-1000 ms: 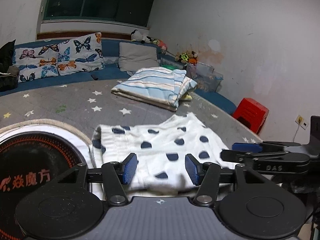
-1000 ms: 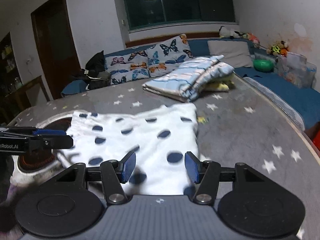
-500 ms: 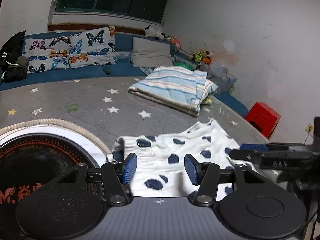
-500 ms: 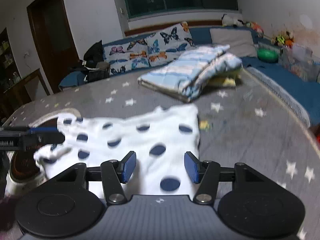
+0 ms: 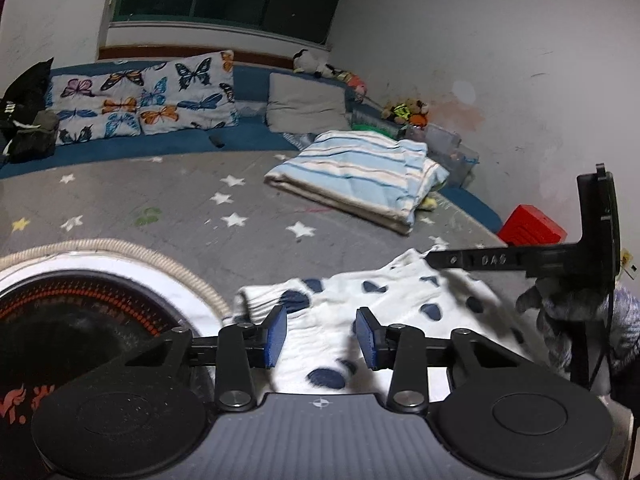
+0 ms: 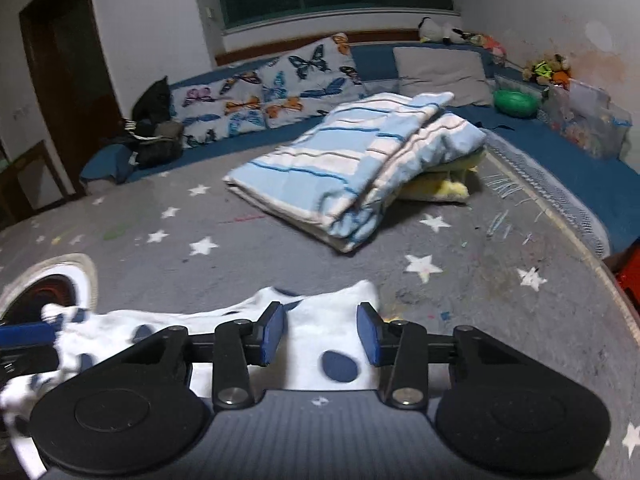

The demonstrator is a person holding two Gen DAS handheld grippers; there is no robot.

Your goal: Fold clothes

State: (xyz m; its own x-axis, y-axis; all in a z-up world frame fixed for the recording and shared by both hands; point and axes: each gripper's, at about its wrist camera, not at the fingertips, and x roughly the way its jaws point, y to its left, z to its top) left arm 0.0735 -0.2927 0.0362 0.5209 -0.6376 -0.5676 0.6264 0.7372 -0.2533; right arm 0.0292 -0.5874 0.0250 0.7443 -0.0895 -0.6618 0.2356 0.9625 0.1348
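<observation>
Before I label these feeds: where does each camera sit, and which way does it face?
Left wrist: on the left gripper, jaws closing, over the dotted garment; looks across the mat at the striped quilt; the right gripper shows.
Right wrist: on the right gripper, jaws closing, over the garment's corner; faces the quilt.
Shared: garment, quilt, butterfly pillows.

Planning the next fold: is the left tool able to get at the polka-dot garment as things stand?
Probably yes. The polka-dot garment lies right under the left tool, whose jaws are closing with cloth between them and nothing in the way.
</observation>
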